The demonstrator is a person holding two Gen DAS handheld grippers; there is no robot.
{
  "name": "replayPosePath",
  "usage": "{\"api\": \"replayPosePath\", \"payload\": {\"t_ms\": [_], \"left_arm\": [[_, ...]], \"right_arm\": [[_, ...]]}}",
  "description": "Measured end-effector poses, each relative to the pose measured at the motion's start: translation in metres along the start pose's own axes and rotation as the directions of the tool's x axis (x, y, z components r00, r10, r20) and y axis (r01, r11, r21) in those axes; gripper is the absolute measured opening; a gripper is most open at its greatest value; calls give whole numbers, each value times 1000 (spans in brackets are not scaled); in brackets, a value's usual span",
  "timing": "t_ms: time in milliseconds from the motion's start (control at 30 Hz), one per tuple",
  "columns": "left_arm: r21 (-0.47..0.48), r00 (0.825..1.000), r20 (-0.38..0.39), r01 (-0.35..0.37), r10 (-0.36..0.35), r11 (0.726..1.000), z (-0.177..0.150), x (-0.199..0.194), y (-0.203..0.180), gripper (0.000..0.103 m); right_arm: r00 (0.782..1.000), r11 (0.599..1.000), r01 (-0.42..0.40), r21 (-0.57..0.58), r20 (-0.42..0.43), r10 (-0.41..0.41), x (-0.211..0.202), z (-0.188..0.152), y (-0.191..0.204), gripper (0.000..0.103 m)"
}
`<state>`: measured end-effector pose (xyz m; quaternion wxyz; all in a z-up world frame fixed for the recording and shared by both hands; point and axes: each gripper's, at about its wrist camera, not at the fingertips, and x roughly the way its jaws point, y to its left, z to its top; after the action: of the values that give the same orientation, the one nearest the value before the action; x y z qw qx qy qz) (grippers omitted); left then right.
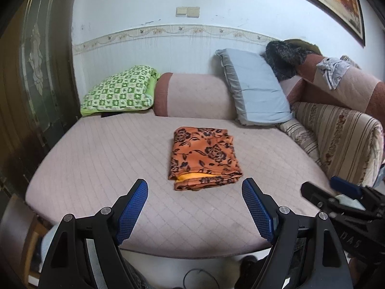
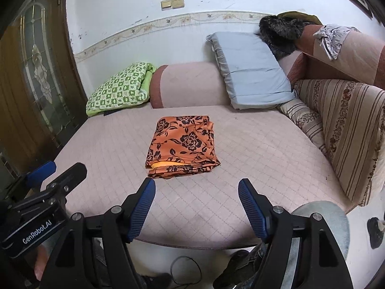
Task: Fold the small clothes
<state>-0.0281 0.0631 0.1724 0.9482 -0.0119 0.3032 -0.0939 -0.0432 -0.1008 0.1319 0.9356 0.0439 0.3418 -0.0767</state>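
Observation:
An orange garment with black flowers (image 1: 204,157) lies folded into a neat rectangle in the middle of the pink quilted sofa seat (image 1: 96,163); it also shows in the right wrist view (image 2: 182,147). My left gripper (image 1: 195,187) is open and empty, held above the seat's front edge, short of the garment. My right gripper (image 2: 196,186) is open and empty, also short of the garment. Each gripper shows at the side of the other's view: the right one (image 1: 336,197) and the left one (image 2: 55,180).
A green checked pillow (image 1: 120,90), a pink bolster (image 1: 192,96) and a pale blue pillow (image 1: 255,89) line the back. A striped cushion (image 1: 341,142) stands at the right. A grey cloth (image 1: 333,71) hangs on the sofa back. A dark door (image 1: 36,72) is at left.

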Motion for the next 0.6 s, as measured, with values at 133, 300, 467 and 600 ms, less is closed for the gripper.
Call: {"api": "replayPosePath", "payload": {"t_ms": [133,300,467,600], "left_arm": [[-10,1000,-11,4,-4,1000,4,13,5,81],[29,1000,-17,6,-6,1000,11,37,4,81],[31,998,-52,22,-21,999,17,71,5,81],[14,996,-81,43,-42,999,26,101,12,81]], "right_arm": [[1000,1000,-14,-22,-22,14,10,1,5,74],[999,1000,-1,-2,-32,1,28,5,4,74],[999,1000,21,-3,-44,-21,49,13,8,74],[998,999,41,-19,-52,-42,68,21,13,74]]}}
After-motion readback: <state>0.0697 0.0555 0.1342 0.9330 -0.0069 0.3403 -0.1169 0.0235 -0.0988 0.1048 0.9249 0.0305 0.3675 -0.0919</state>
